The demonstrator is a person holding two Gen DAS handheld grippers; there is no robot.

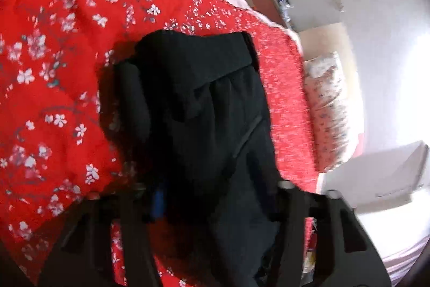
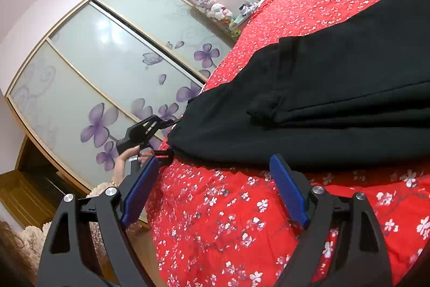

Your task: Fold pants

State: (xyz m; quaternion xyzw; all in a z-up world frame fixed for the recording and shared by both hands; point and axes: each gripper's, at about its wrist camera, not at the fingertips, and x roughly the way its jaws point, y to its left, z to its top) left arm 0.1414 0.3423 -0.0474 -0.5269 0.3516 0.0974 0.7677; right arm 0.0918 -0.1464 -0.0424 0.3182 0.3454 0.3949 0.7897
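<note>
**Left gripper takes the pants' edge**

Black pants (image 2: 336, 88) lie partly folded on a red flowered bedspread (image 2: 228, 219). At the bed's left edge, the left gripper (image 2: 168, 137) has its fingers clamped on the pants' corner. The right gripper (image 2: 212, 190) waits nearby, fingers apart and empty. A firm pinch through every layer should keep the fold square.

Pants (image 2: 336, 88) on bedspread (image 2: 228, 219), beside wardrobe (image 2: 107, 66)

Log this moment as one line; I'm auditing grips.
left gripper: fingers around edge of black pants | right gripper: open, empty, above red bedspread
</note>
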